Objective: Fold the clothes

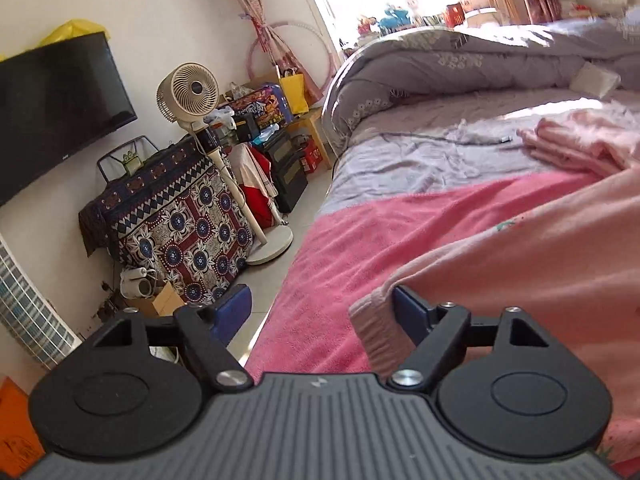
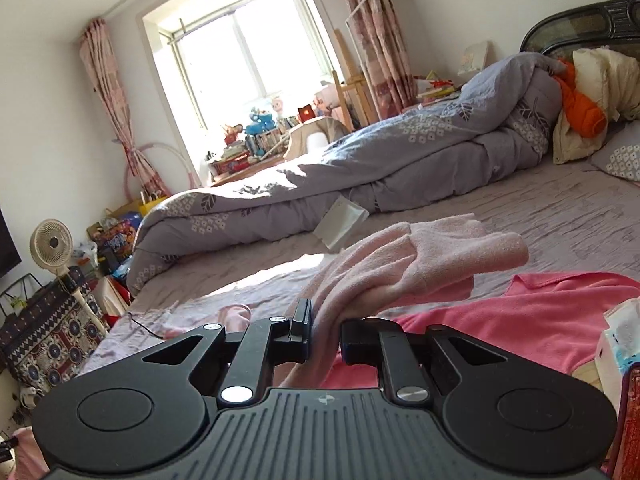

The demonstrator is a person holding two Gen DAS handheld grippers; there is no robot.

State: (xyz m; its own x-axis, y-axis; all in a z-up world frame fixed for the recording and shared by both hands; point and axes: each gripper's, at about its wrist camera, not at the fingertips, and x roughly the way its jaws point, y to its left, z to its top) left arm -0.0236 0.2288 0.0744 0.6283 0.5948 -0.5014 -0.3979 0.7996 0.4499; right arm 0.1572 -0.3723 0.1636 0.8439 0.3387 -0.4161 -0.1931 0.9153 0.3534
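Right gripper is pinching the pink garment, bunched at 12 o'clock over the towel. Left gripper is gaping, its right finger under the hem. Thin bite: cloth slipping could ruin the fold.

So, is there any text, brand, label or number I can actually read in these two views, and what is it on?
Nothing reads clearly.
TV: a small mark on its lower frame, too small to read.
Colourful box behind the fan: large printed lettering, too blurred to read.
Left tongs body: only a small emblem, no words.
Red pack at the edge of the right wrist view: print, unreadable.
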